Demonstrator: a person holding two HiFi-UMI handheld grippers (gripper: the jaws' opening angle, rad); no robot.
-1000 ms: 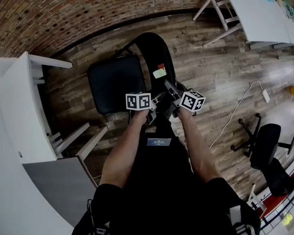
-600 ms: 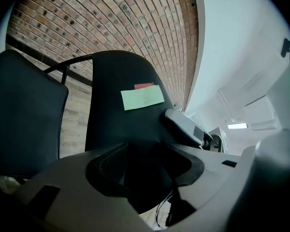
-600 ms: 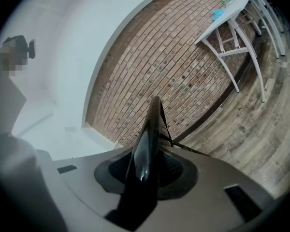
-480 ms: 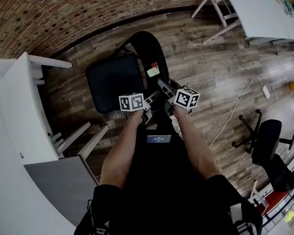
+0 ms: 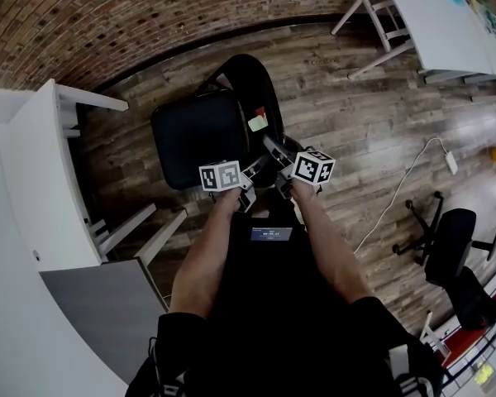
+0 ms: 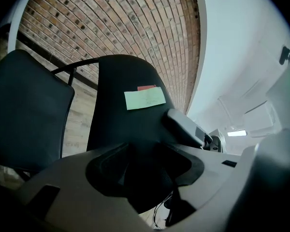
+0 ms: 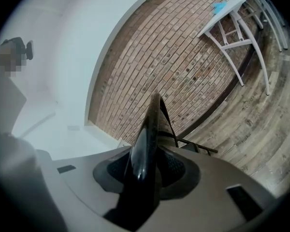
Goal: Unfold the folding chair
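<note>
**Person and hand-held grippers: clothing, colours and markings.**
Behind the left gripper (image 6: 140, 178) and the right gripper (image 7: 145, 170), the person wears a black short-sleeved top (image 5: 264, 313) with a small rectangular badge (image 5: 271, 234) on the front. At the rear of each gripper sits a white marker cube (image 5: 220, 176) printed with black squares. The gripper bodies are pale grey moulded shells, with dark textured pads (image 7: 175, 168) set in rounded recesses. Thin cables (image 6: 158, 210) show beneath the left gripper's jaws.

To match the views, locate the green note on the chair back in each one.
Head view: green note, centre, on the chair back.
Left gripper view: just above centre.
Right gripper view: not in it.
Shared landmark: the brick wall.
</note>
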